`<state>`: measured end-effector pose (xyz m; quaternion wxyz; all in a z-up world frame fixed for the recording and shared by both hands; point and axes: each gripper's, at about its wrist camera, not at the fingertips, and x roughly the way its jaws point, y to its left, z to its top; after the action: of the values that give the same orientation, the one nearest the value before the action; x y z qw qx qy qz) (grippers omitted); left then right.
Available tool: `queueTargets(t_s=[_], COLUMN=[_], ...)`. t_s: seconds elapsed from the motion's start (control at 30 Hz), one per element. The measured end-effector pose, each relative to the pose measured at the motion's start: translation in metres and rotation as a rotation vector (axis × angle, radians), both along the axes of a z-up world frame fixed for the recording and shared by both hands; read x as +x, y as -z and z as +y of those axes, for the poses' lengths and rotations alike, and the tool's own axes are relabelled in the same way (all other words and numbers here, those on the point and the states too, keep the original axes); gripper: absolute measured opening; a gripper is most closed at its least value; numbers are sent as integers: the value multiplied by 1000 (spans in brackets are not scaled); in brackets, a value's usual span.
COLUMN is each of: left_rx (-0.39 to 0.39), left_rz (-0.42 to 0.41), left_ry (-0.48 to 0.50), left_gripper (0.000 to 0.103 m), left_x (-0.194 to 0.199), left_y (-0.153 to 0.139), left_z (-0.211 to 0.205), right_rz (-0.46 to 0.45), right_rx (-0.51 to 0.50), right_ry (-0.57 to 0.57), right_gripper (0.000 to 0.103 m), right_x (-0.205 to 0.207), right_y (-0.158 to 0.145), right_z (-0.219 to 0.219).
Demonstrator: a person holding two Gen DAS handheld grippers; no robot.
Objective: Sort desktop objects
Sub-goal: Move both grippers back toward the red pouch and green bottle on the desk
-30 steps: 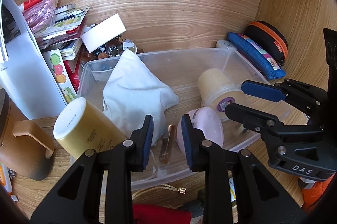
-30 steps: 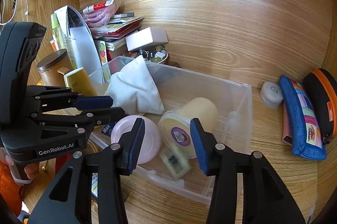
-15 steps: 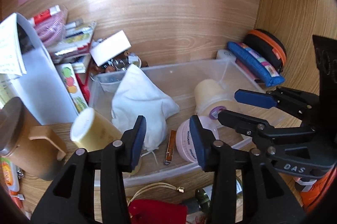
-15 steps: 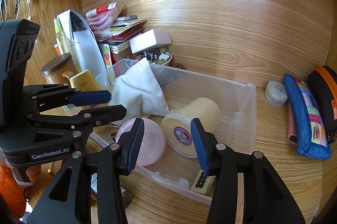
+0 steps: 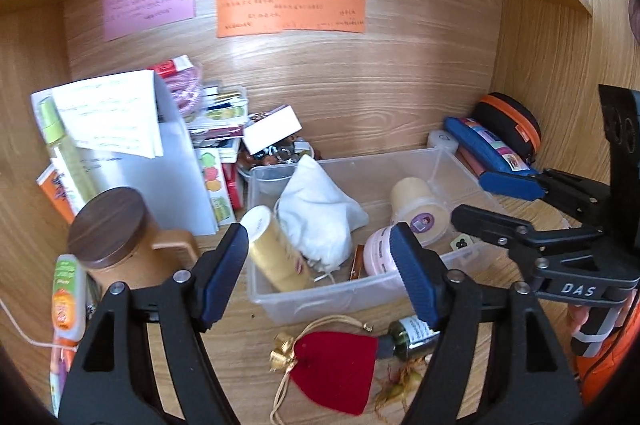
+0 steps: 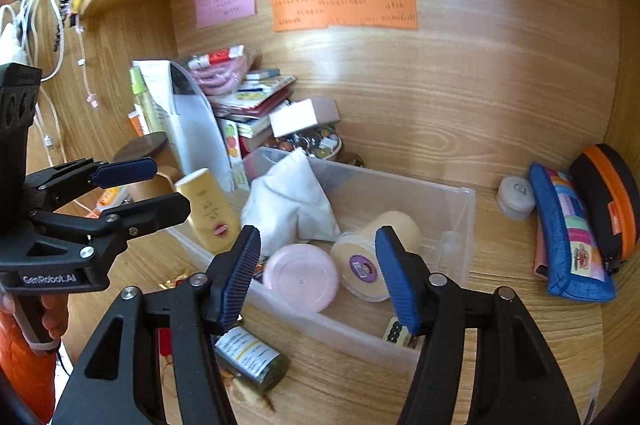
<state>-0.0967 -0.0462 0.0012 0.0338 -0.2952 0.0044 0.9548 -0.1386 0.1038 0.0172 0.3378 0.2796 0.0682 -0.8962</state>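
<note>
With both grippers' jaws just spread and empty, left gripper [image 5: 320, 265] and right gripper [image 6: 316, 273] hover over clear bin [image 5: 360, 289]; unsorted: red pouch [image 5: 336, 369], green bottle [image 5: 412, 335] at six o'clock on counter [image 5: 240, 337].

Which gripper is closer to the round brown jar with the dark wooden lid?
The left gripper. The brown jar sits just off its left side. The right gripper hovers over the clear plastic bin, farther away.

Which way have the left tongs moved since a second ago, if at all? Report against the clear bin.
Yes. The left tongs backed up and away from the clear bin, jaws just opening, nothing between them.
</note>
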Motion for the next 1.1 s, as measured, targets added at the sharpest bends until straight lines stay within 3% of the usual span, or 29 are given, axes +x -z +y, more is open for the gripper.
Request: queueTargets(t_s=[0.1, 0.2, 0.4, 0.87, 1.1], left_rx=[2, -2, 5, 33, 88], left_rz=[6, 17, -16, -191, -264], left_ry=[-10, -27, -43, 25, 26], left_gripper=[76, 86, 88, 88, 88], left_x=[12, 24, 43, 43, 36], left_y=[-1, -2, 11, 73, 93], left_z=[-4, -11, -21, -1, -7], right_rz=[20, 39, 34, -103, -167], right_rx=[0, -1, -5, 68, 108], right_ry=[4, 15, 12, -43, -72], right_gripper=[61, 65, 67, 67, 67], right_x=[10, 19, 33, 51, 50], right_y=[-5, -10, -8, 46, 72], right_z=[1, 3, 7, -3, -17])
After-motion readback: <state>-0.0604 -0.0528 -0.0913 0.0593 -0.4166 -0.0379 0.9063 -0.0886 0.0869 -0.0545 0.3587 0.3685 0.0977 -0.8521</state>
